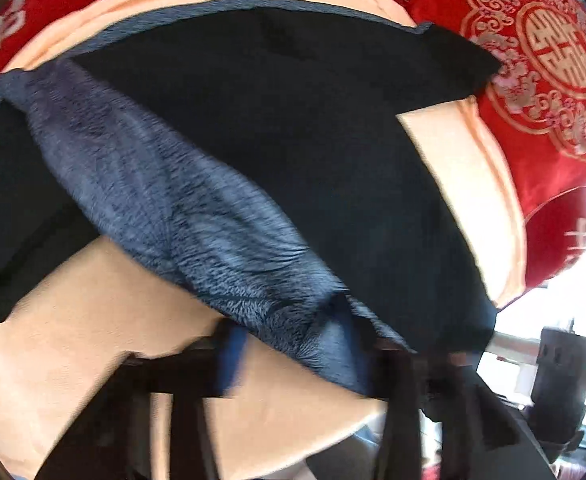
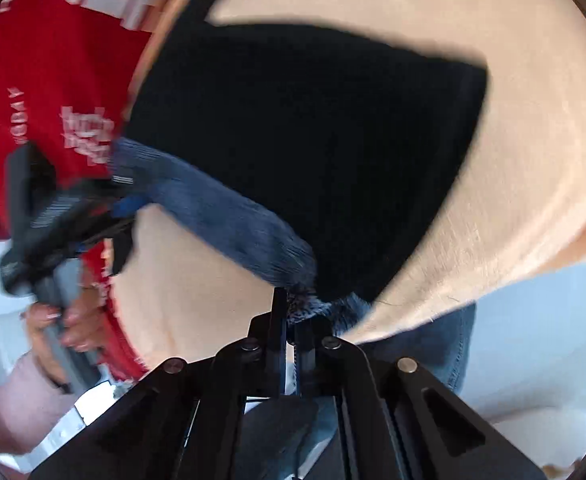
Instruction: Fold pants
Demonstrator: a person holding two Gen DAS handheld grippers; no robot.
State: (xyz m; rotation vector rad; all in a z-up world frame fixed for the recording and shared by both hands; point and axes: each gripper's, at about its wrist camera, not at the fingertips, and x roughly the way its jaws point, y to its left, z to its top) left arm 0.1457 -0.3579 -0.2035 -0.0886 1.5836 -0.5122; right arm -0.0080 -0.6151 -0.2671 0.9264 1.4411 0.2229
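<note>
Dark navy pants (image 1: 293,128) with a fuzzy blue lining (image 1: 165,200) lie on a peach sheet (image 1: 93,320). Their waist edge is lifted and turned back, so the lining shows. My left gripper (image 1: 301,344) is shut on that lined edge at the bottom of its view. It also shows in the right wrist view (image 2: 129,204), pinching the same edge at the left. My right gripper (image 2: 291,320) is shut on the fuzzy edge of the pants (image 2: 313,140) near the sheet's front edge. The frames are motion-blurred.
Red cushions with white and gold patterns (image 1: 541,60) sit behind and right of the sheet. A red patterned cover (image 2: 53,80) lies along the left in the right wrist view. A dark device (image 1: 561,376) stands off the bed at lower right. The person's hand (image 2: 53,320) grips the left handle.
</note>
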